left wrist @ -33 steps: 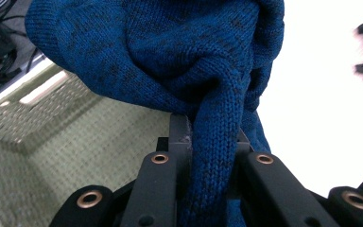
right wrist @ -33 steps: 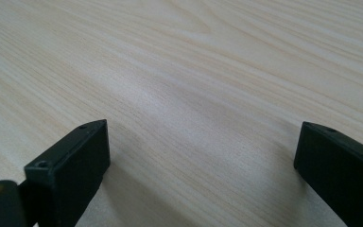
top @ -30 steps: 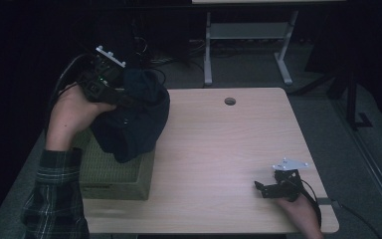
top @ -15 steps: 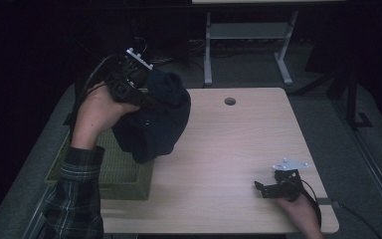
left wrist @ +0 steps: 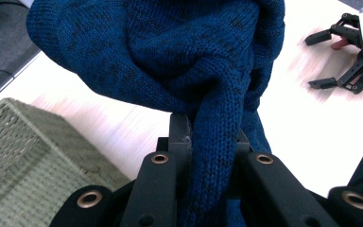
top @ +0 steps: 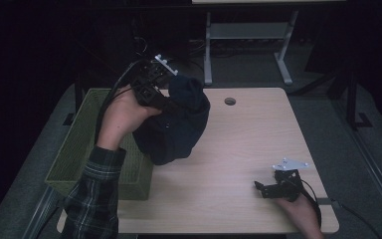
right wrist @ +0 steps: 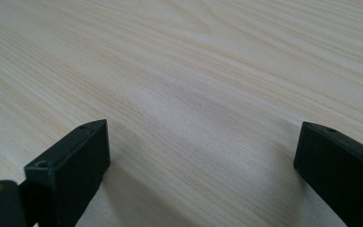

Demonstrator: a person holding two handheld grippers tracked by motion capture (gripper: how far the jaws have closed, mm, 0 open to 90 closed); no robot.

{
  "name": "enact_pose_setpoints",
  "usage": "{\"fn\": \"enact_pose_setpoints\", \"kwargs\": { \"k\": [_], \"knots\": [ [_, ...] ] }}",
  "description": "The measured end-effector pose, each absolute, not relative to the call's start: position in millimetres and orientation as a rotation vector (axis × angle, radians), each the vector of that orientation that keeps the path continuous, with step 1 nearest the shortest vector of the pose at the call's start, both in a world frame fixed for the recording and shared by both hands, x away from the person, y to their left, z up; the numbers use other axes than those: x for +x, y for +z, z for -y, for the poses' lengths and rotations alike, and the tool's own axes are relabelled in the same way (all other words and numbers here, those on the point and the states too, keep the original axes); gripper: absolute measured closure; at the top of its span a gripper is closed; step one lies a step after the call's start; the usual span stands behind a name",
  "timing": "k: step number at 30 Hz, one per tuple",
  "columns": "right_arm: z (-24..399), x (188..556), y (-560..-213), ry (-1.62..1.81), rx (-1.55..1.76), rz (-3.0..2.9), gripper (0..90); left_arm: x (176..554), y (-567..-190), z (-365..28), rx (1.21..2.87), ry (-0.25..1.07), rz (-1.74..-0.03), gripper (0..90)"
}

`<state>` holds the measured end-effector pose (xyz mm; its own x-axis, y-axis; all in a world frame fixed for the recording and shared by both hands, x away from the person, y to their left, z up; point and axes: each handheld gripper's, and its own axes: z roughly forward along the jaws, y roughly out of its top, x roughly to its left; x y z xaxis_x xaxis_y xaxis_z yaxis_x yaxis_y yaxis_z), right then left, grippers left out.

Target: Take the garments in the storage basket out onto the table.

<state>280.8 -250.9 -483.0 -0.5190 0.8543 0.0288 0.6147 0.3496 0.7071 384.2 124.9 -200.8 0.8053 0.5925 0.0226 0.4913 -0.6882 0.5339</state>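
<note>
Between the jaws of the left gripper (left wrist: 208, 142) runs a thick fold of a dark blue knitted garment (left wrist: 170, 52), pinched tight with the pads pressing in from both sides; the rest of the knit bunches up in a heavy lump beyond the jaw tips. From above, the same garment (top: 174, 124) hangs from that gripper (top: 166, 102) in a rounded mass, lifted clear of the desk (top: 238, 149) and held over its left part, closer to the far edge than the near one. The person's left hand (top: 122, 117), in a plaid sleeve (top: 92, 199), carries the gripper just beside the olive woven basket (top: 79, 149), which stands against the desk's left edge. The right gripper (top: 258, 188) rests near the desk's near right corner with its jaws (right wrist: 198, 156) spread wide apart and nothing but bare wood grain between them. A small round hole (top: 230, 101) sits near the far edge.
</note>
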Motion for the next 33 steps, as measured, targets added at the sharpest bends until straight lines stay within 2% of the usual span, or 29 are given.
{"fn": "enact_pose_setpoints", "kwargs": {
  "k": [16,33],
  "knots": [
    [251.0,280.8,-482.8,0.962,1.297,-2.273,3.8,384.9,-222.7,-77.6,2.487,0.210,-0.720,79.2],
    [250.9,280.8,-482.8,0.962,1.297,-2.273,3.9,382.8,-277.6,-30.4,2.487,0.095,-0.684,79.2]
  ]
}}
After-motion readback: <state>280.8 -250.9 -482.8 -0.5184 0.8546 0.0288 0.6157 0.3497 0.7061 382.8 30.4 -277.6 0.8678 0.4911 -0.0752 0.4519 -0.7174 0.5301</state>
